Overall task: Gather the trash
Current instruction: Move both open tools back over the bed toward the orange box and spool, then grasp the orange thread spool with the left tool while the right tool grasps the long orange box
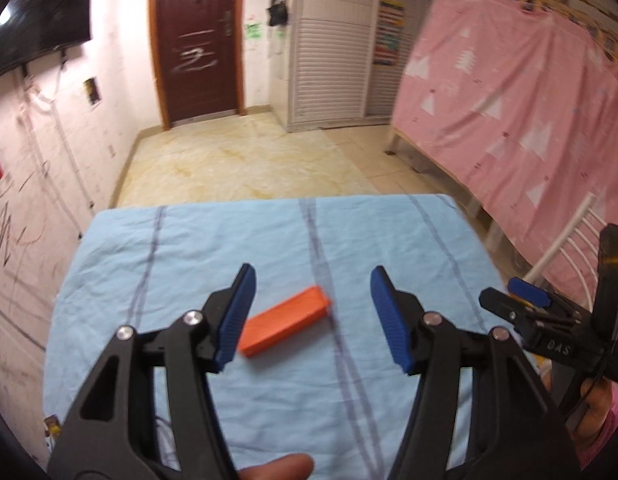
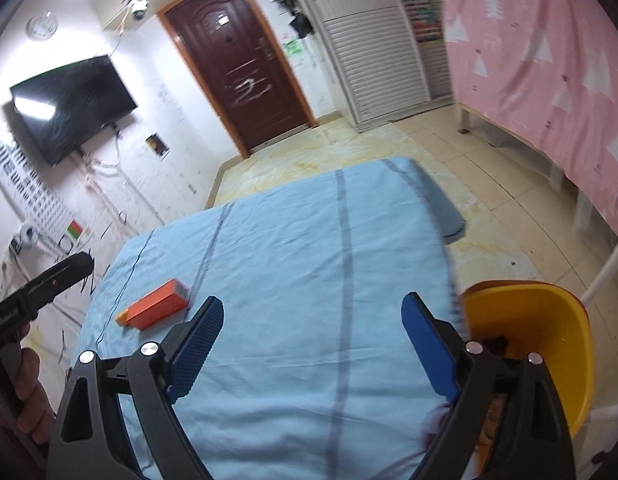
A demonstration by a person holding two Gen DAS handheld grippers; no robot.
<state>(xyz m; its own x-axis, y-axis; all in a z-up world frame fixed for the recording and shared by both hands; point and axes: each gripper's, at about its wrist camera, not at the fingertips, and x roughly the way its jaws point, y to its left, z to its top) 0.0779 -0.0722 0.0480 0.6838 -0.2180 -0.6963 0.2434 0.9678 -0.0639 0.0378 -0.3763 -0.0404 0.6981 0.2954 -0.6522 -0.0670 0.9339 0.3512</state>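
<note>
An orange box lies flat on the light blue cloth of the table. It also shows in the right wrist view, at the table's left. My left gripper is open and empty, hovering above the table with the box between its blue pads, nearer the left one. My right gripper is open and empty over the table's right part, the box off to its left. A yellow bin stands just past the table's right edge, beside the right finger.
The right gripper's body shows at the right edge of the left wrist view, and the left gripper's arm shows at the left of the right wrist view. A pink-draped bed, white railing, tiled floor and a dark door lie beyond the table.
</note>
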